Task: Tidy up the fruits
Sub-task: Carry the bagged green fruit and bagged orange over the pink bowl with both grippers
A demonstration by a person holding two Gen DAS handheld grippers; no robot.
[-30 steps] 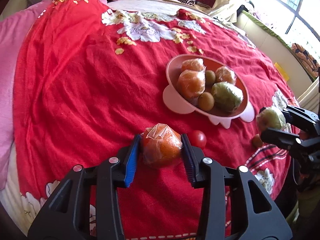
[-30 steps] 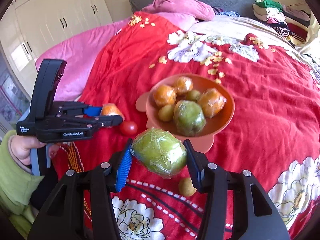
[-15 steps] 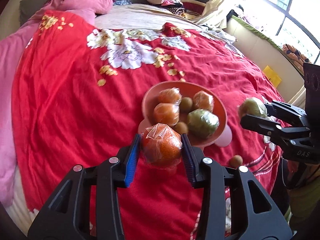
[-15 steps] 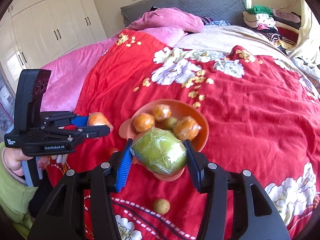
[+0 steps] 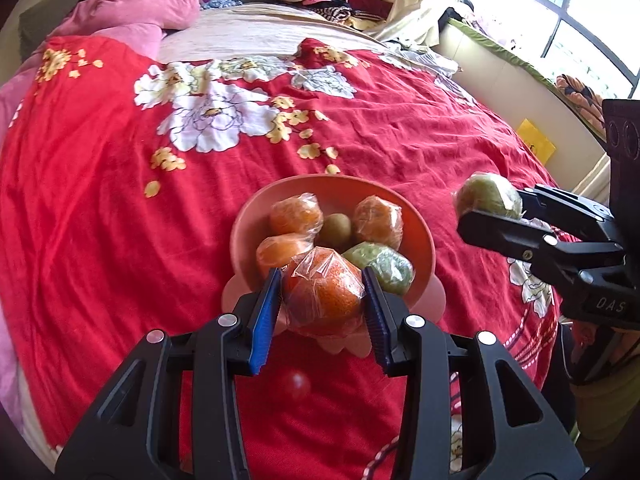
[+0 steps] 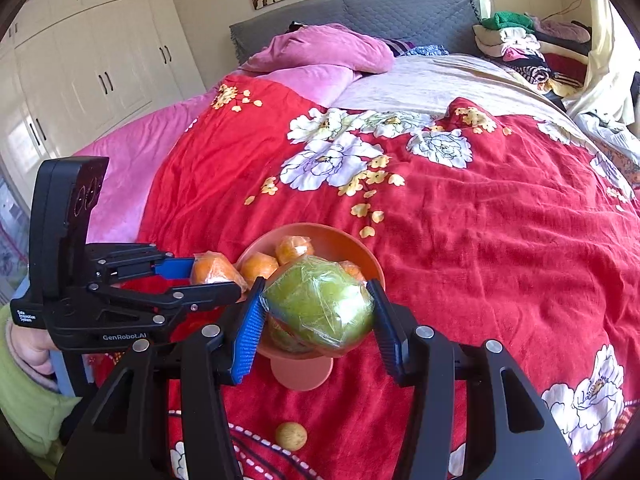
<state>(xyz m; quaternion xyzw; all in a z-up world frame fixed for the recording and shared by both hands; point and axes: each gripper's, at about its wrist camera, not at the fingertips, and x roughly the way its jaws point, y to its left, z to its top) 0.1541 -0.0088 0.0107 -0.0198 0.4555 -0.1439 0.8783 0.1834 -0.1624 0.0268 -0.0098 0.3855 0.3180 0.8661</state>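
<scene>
My left gripper [image 5: 322,298] is shut on a plastic-wrapped orange [image 5: 324,296] and holds it above the near rim of the pink fruit bowl [image 5: 344,188]. The bowl holds wrapped oranges [image 5: 296,214], a kiwi [image 5: 337,227] and a wrapped green fruit [image 5: 380,266]. My right gripper [image 6: 318,312] is shut on a wrapped green fruit [image 6: 320,306] above the bowl's [image 6: 352,242] near side. The left gripper also shows in the right wrist view [image 6: 216,276], and the right gripper shows at the right of the left wrist view [image 5: 490,204].
The bowl stands on a red flowered bedspread [image 5: 100,200]. A red tomato [image 5: 295,386] lies on the spread below my left gripper. A small brown fruit [image 6: 291,436] lies near the front edge. Pink pillows [image 6: 320,52] and folded clothes [image 6: 516,48] are at the bed's head.
Both grippers have risen and moved forward toward the bowl with their fruits still held. The bowl now sits directly beyond each gripper's fingertips.
</scene>
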